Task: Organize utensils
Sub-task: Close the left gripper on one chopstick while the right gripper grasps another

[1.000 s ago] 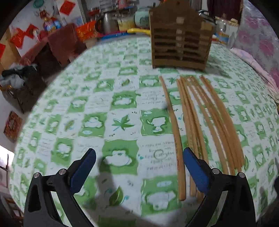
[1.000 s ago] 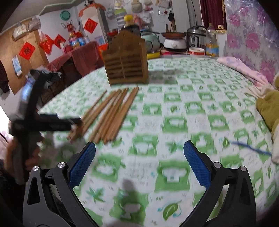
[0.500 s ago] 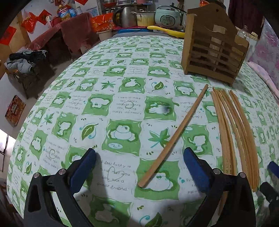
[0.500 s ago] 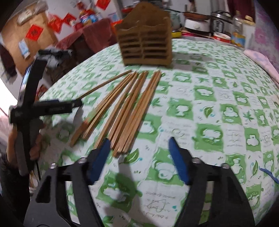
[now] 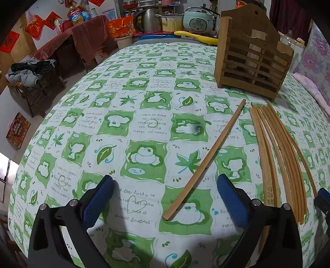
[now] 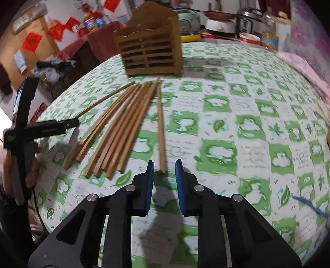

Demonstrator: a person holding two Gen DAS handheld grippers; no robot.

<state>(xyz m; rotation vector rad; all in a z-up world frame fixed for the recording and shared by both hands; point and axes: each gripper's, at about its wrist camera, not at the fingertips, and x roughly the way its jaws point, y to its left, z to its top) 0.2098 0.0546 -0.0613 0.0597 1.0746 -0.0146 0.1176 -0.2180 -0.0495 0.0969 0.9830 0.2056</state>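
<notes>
A wooden slatted utensil holder stands at the far side of the green-and-white tablecloth; it also shows in the right wrist view. One loose chopstick lies diagonally, its near end between the wide-open jaws of my left gripper. Several chopsticks lie bunched to its right. In the right wrist view the bunch lies left of a single chopstick. My right gripper is partly closed, empty, with that chopstick's near end just ahead of its pads.
Kettles, a rice cooker and a yellow item sit behind the holder. A pink floral cloth lies along the right edge. A blue yarn strand lies near right. The left hand-held gripper shows at the left.
My right gripper has narrowed from wide open to a small gap and moved up to the single chopstick's end. My left gripper has settled around the loose diagonal chopstick.
</notes>
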